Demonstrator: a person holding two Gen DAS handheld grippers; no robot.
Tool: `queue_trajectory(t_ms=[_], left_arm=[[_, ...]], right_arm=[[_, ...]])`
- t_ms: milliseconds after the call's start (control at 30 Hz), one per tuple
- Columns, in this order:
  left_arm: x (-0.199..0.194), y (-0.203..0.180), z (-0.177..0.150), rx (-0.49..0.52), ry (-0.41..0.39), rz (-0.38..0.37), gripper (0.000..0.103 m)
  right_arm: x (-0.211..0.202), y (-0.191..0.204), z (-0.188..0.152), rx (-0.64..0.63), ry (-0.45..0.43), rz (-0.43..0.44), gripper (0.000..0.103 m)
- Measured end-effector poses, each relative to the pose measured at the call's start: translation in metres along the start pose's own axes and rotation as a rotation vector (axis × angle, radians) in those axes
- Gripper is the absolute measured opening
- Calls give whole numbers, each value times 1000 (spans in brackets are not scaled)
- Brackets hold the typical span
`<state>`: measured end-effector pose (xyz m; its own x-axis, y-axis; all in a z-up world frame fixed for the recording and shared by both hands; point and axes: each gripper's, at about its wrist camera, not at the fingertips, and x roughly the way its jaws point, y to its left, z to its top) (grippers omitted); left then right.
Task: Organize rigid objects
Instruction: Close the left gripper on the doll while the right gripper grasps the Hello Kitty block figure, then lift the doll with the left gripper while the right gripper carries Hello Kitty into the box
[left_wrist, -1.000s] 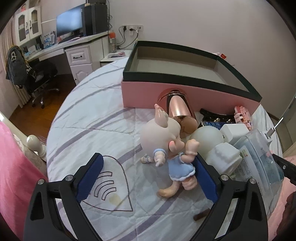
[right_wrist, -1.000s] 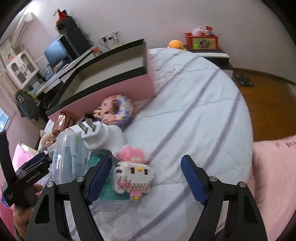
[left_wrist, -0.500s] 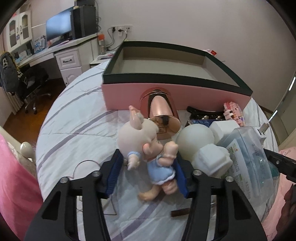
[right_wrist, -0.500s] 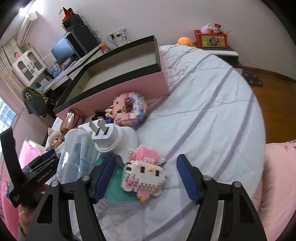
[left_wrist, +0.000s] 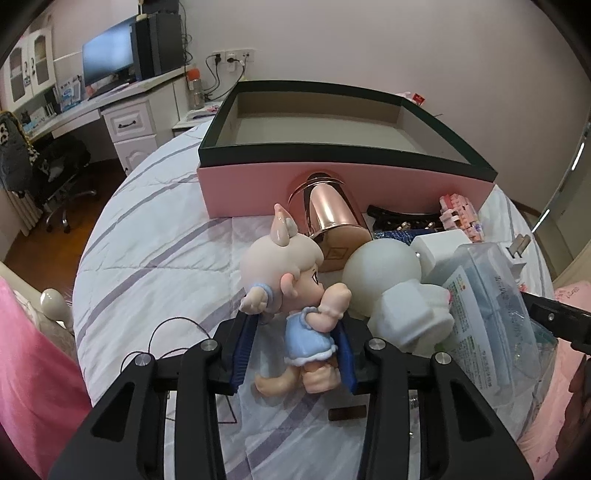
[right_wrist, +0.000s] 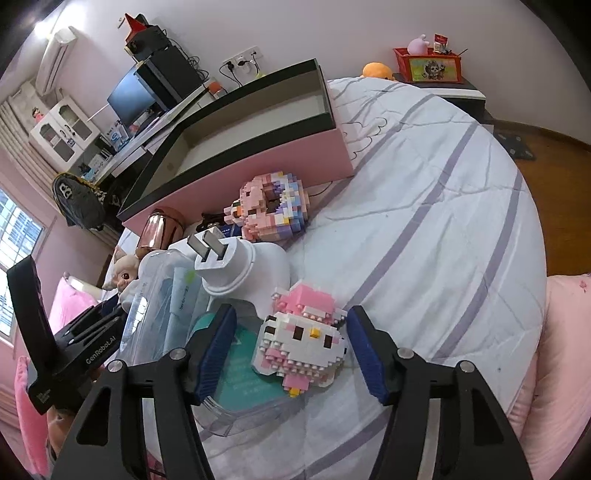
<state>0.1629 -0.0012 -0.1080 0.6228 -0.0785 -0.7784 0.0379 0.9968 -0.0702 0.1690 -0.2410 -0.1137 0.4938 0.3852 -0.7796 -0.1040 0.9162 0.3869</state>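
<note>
A pig-eared doll (left_wrist: 295, 291) in a blue dress stands on the striped bedspread, and my left gripper (left_wrist: 295, 350) is shut on its body. In the right wrist view a pink-and-white block-built cat (right_wrist: 303, 343) lies between the blue pads of my right gripper (right_wrist: 290, 352). Those jaws are closing. The right pad is at the cat's side, while the left pad stands apart from it. Behind both sits the pink box (left_wrist: 332, 184) with a dark green rim, its inside bare. The same box (right_wrist: 258, 162) shows in the right wrist view.
Crowded beside the doll are a rose-gold cup (left_wrist: 332, 218), a white round-headed figure (left_wrist: 384, 273) and a clear plastic case (left_wrist: 480, 314). A white plug (right_wrist: 236, 266) and a block donut (right_wrist: 269, 206) lie by the cat. Pink pillows edge the bed.
My left gripper's jaws came together from wide open onto the doll. The right gripper's jaws narrowed around the block cat, which stayed where it was.
</note>
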Motion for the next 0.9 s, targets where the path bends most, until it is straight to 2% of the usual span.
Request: queue_trajectory(t_ms=[133,267,367,433,500,667,833,900], left_arm=[[-3,2,-4,9,4,-6,38],[-1,-2,-4,21,1,12,38],[-2,-1,-3,16,5,5,38],[-3,1,-3,12,8,-2,38],[-3,1,-3,12,8,-3,38],[-3,-1,-3,23,7,5,38],[-3,0,-3,26,6,9,38],[-3,0,-3,26,5,12,38]], right_arm=[[-4,-12,-3,49,-6,19,59],[0,-12,3,44,-5,18,59],[6,-16,8,83,12,60,57],[4,-19,8,105,18,73,48],[4,-24,4,134,27,108,45],[-3,-21,-3,132,14,92,44],[1,-29,-7,182,18,119,44],[2,-22,-4,143,18,85,44]])
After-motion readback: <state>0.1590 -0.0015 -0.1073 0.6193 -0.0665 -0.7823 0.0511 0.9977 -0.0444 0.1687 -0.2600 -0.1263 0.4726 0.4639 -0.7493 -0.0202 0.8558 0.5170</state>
